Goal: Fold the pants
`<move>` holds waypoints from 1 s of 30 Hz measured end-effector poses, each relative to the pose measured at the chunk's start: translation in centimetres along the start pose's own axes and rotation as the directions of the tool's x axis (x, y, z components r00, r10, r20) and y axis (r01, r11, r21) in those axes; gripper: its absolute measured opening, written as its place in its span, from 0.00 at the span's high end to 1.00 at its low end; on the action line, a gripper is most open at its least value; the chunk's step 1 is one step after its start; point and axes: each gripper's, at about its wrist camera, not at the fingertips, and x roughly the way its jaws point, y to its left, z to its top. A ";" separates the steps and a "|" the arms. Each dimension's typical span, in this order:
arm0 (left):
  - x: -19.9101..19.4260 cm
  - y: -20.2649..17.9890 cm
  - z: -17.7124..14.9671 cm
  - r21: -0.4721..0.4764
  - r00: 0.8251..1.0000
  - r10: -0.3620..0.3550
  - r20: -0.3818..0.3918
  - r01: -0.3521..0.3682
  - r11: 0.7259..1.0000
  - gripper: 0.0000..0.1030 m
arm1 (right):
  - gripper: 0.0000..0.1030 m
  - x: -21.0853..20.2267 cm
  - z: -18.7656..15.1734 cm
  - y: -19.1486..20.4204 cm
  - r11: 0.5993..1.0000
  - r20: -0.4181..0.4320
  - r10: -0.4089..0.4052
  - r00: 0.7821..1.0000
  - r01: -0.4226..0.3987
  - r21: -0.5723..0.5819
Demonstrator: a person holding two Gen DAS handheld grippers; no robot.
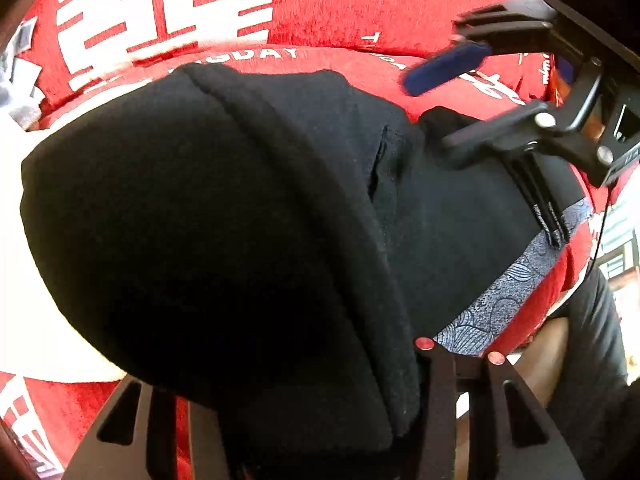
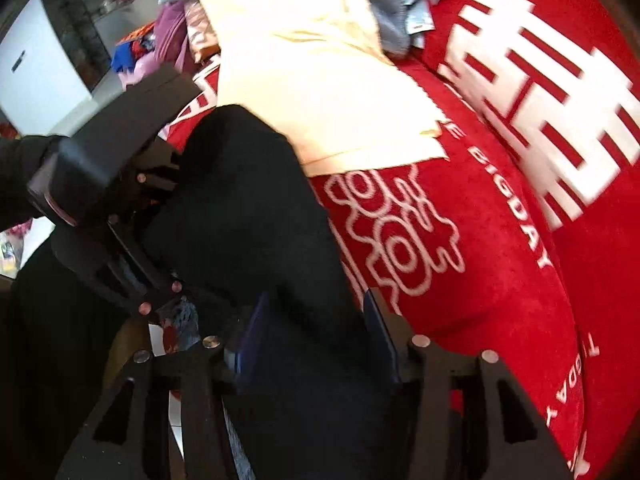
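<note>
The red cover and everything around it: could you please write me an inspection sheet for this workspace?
Surface: red cover with white lettering, soft and rounded.
Job's things: black pants bunched on the cover, not yet folded flat.
Clutter: cream cloth beside the pants; grey clothes heaped behind it.
Grippers: right claw open, pants between its blue pads; left claw partly buried under the pants, grip unclear.
Cables: a thin dark wire seems to hang by the right claw.
Surroundings: white cabinet; pile of coloured clothes in the background.
</note>
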 end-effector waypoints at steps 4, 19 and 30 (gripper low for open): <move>-0.6 0.7 -0.1 -0.068 1.000 -0.024 -0.007 0.024 0.997 0.58 | 0.42 0.9 -5.2 -0.5 0.997 -0.208 -0.050 0.977 0.038 -0.061; -7.2 -7.7 4.4 0.036 0.995 0.083 0.048 -0.084 0.996 0.70 | 0.17 3.2 -10.8 -1.7 0.991 -0.235 -0.126 0.964 0.133 0.013; -6.8 -18.2 9.2 0.155 0.995 0.097 0.003 -0.097 0.983 0.71 | 0.16 -9.0 -19.9 -1.5 0.857 -0.069 -0.385 0.920 0.384 0.344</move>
